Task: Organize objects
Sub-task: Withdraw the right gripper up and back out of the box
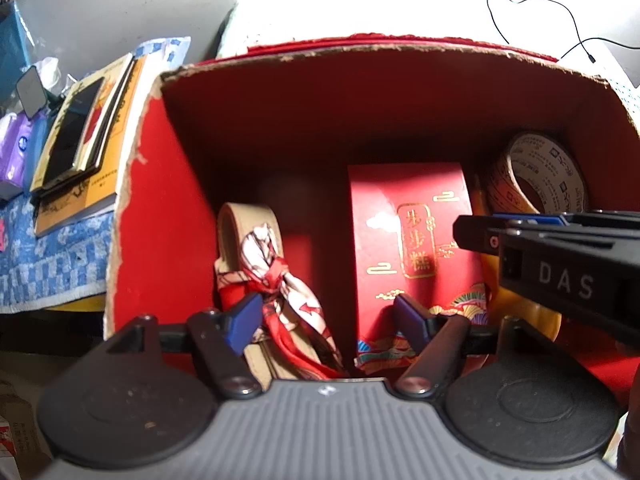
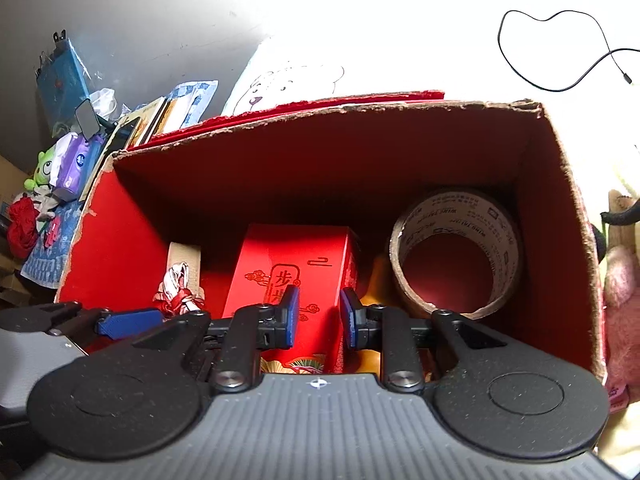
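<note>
An open red cardboard box [image 1: 280,120] fills both views. On its floor at the left lies a beige strap with a red and white scarf tied round it [image 1: 276,272]. A red gift box with gold characters [image 1: 408,216] sits in the middle. A roll of printed tape [image 1: 536,176] leans at the right, beside something yellow [image 1: 520,308]. My left gripper [image 1: 328,324] hangs over the scarf and the gift box's near end, jaws wide apart, pads not pressing on anything. My right gripper [image 2: 320,318] hovers above the gift box [image 2: 296,256] with a narrow empty gap, next to the tape roll [image 2: 456,248].
Left of the box a stack of books [image 1: 80,128] lies on a blue checked cloth [image 1: 48,264], with tissue packs [image 1: 20,144] and a small mirror [image 2: 86,116] behind. A black cable [image 1: 560,20] loops on the bright surface beyond. A plush toy [image 2: 624,280] presses against the box's right wall.
</note>
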`<action>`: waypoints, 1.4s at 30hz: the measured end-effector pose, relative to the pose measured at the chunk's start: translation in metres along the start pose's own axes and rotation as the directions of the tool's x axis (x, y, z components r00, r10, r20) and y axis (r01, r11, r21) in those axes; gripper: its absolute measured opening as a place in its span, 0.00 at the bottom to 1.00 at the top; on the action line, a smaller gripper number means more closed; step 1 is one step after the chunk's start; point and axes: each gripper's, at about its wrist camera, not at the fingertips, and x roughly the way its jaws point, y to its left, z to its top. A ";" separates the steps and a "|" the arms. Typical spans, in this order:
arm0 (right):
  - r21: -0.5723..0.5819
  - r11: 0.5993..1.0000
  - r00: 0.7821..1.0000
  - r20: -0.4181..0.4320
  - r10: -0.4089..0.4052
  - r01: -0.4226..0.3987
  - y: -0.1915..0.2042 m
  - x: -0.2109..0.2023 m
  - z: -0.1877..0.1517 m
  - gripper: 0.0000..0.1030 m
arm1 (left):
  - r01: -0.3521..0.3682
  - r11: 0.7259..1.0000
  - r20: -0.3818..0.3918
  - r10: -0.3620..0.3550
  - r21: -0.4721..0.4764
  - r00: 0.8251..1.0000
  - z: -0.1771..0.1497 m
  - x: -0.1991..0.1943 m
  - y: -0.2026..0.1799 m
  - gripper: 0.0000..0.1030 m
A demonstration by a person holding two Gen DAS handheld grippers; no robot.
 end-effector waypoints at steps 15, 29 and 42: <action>-0.020 0.999 0.997 0.061 -0.038 0.039 0.003 -0.017 -0.011 0.24 | 0.003 1.000 0.059 -0.003 0.002 0.998 -0.008 -0.021 -0.009 0.89; -0.002 0.996 0.985 0.146 -0.087 0.088 0.004 -0.053 -0.028 0.24 | -0.027 1.000 0.131 0.026 0.005 0.991 -0.024 -0.051 -0.018 0.96; 0.073 0.991 0.971 0.203 -0.126 0.114 0.000 -0.079 -0.046 0.26 | -0.003 1.000 0.159 0.001 0.013 0.987 -0.034 -0.069 -0.022 0.96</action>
